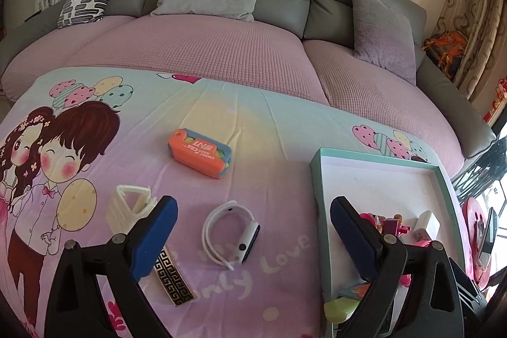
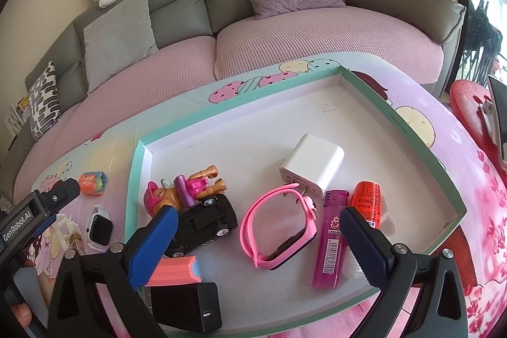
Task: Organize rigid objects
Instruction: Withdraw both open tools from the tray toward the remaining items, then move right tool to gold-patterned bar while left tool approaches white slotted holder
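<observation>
Hand-held gripper (image 1: 253, 230) and hand-held gripper (image 2: 258, 232): both spread wide, empty.

A cartoon-print sheet (image 1: 253, 116) covers the surface. Lying straight on it in the left wrist view: an orange case (image 1: 199, 153) near centre; a white watch (image 1: 231, 232) at its 6 o'clock, apart from it; a cream clip (image 1: 130, 205) at the watch's 9 o'clock; a black-and-gold patterned strip (image 1: 174, 282) at the watch's 7 o'clock. A teal-rimmed tray (image 1: 317, 179) rests on the sheet at the watch's 3 o'clock.
</observation>
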The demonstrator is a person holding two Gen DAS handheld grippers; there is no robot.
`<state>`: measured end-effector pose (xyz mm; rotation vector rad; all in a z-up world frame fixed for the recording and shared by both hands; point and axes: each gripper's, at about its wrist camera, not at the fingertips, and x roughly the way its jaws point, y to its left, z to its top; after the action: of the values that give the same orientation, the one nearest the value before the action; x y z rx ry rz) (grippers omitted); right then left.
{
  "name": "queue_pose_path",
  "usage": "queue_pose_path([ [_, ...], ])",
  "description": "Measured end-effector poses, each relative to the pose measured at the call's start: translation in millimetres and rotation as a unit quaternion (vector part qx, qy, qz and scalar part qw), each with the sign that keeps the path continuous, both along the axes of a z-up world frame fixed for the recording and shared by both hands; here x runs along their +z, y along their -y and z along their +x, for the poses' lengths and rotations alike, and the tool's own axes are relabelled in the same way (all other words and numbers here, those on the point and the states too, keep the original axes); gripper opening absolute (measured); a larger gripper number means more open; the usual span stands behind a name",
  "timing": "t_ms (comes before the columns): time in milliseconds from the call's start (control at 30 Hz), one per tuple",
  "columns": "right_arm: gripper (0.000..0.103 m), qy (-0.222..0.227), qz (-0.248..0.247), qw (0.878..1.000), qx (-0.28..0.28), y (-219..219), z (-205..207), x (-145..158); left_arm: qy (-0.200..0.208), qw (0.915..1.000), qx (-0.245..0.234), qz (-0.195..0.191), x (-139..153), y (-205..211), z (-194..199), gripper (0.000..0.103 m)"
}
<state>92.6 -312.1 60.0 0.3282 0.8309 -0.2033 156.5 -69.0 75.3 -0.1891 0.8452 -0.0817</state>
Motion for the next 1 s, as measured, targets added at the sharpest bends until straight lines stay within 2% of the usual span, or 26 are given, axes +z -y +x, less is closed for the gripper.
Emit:
queue_pose_path([
  [267,0.103,0.022,-0.026,0.999,0.012,-14.2,1.5,8.9,0.016,0.9997,0.015,-0.007,4.5,-15.7,-6.6,0.097],
  [433,0.103,0.034,-0.006,0.999,0.024,-20.9,1.9,12.0,0.023,0.9993,0.028,0.007,6.8,-25.2,-10.0,0.097],
  [567,0.103,0.040,-0.010,0.999,0.035,-30.5,3.3,14.1,0.031,0.9982,0.045,0.025,10.1,-36.7,-13.2,0.097],
  [767,0.103,0.054,-0.005,0.997,0.055,-46.4,3.6,20.2,0.026,0.9974,0.065,0.018,11.8,-57.6,-16.8,0.098],
  [900,0.103,0.070,-0.014,0.995,0.073,-64.1,3.9,26.8,0.025,0.9954,0.087,0.029,13.2,-73.5,-21.9,0.098],
  [1000,0.103,0.078,-0.012,0.992,0.094,-80.8,5.6,30.5,0.028,0.9939,0.106,0.015,14.9,-90.5,-27.1,0.098],
])
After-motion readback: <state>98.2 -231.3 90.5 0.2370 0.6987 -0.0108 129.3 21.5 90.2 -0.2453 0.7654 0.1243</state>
